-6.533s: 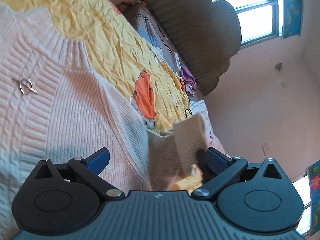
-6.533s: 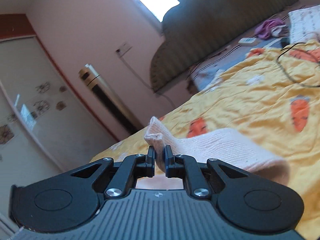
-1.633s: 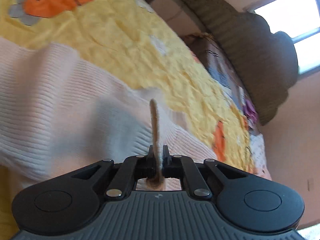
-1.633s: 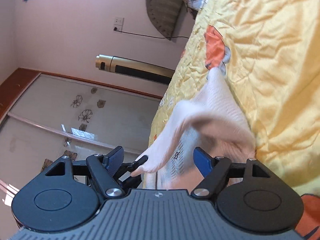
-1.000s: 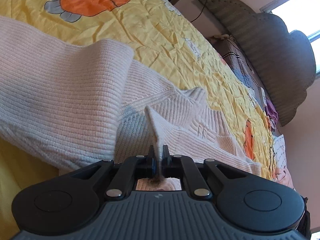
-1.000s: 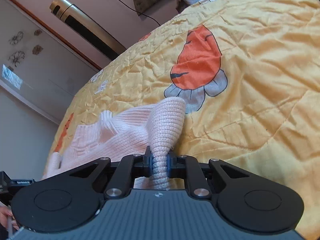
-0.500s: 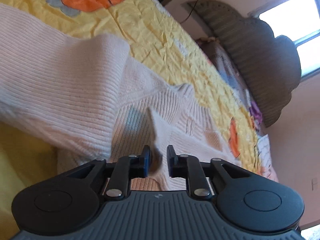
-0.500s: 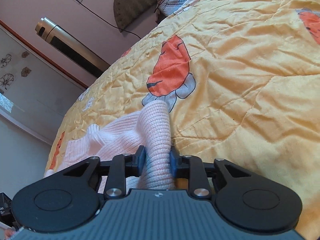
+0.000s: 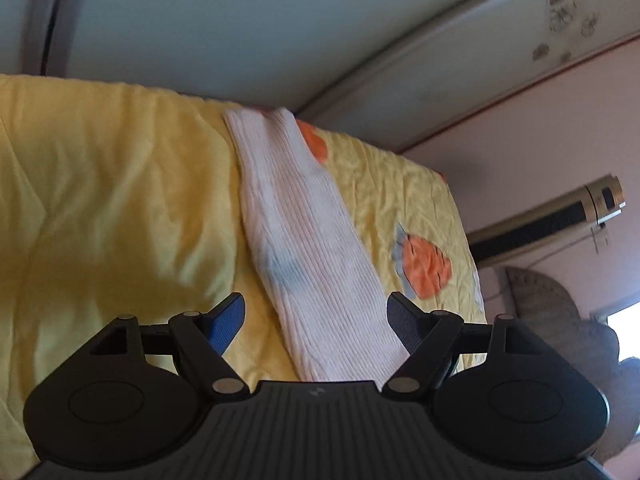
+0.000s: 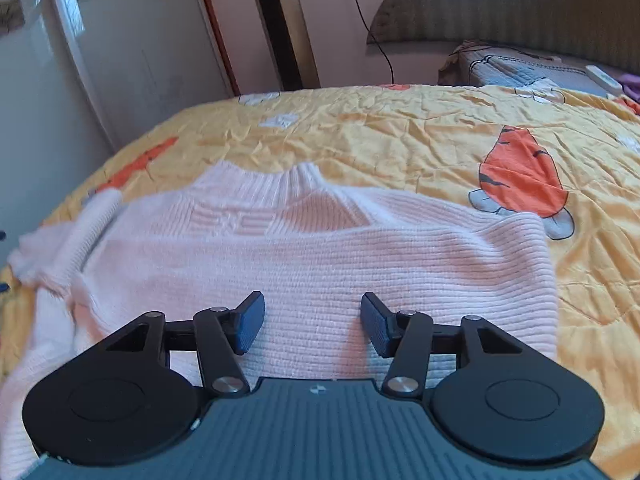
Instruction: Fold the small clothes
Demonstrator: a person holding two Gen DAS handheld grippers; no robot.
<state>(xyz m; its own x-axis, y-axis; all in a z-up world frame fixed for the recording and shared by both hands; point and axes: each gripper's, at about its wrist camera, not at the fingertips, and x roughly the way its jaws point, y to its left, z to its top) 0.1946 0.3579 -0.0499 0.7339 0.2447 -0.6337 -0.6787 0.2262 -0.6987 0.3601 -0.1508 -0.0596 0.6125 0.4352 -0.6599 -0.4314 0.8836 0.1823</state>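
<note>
On the bed (image 10: 400,128), over a yellow quilt (image 10: 440,140) printed with carrots, the pink sweater (image 10: 312,256) lies spread with its collar (image 10: 280,178) toward the headboard (image 10: 520,8). One part is folded across the chest, its edge running from the right shoulder inward; the right side ends in a rounded fold. At the far left a sleeve (image 10: 76,236) lies bunched and partly rolled, not flat.

Right tool (image 10: 312,326) hovers low over the folded knit, jaws wide, nothing between them. Left tool (image 9: 316,320) also stands wide and empty; a long ribbed strip of the sweater (image 9: 308,248) runs from between its fingers up to the bed's edge, where its far end is out of sight and may hang over. That view is blurred, so whether the pads touch the cloth cannot be told.

Risks, as I judge them. With both tools free, the loose fold may spring back, since thick knit resists a crease. The bunched sleeve, if folded over as it lies, would leave a lump and a crooked stack. A pinch taken too deep could catch the quilt beneath and drag it along. A pinch through only the top layer would peel the fold apart instead of carrying the whole side. The strip near the bed's edge could slide off if tugged that way.
</note>
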